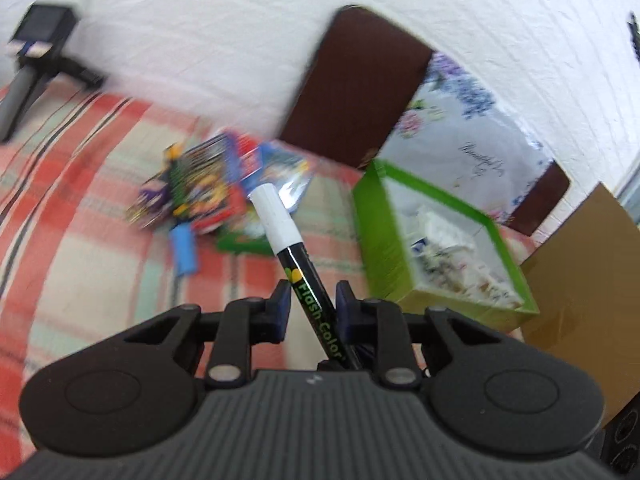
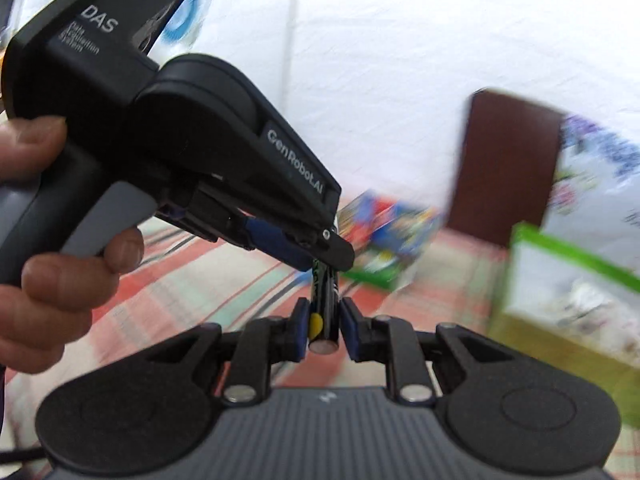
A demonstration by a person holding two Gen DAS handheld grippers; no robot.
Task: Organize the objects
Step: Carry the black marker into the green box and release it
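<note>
Plaid-clothed surface (image 1: pixel 80 216) before white wall | black marker (image 1: pixel 308 288) with white cap is clenched in left gripper (image 1: pixel 310 308) jaws | its far end is pinched by right gripper (image 2: pixel 325 330) jaws | green box (image 1: pixel 376 224) is seen nearby

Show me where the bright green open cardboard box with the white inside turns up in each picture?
Left wrist view: the green box sits right of centre on the checked cloth, to the right of the black marker with a white cap.
Right wrist view: it is at the right edge, blurred and partly cut off.
Shared landmark: the dark brown panel standing just behind the box's left corner.
</note>
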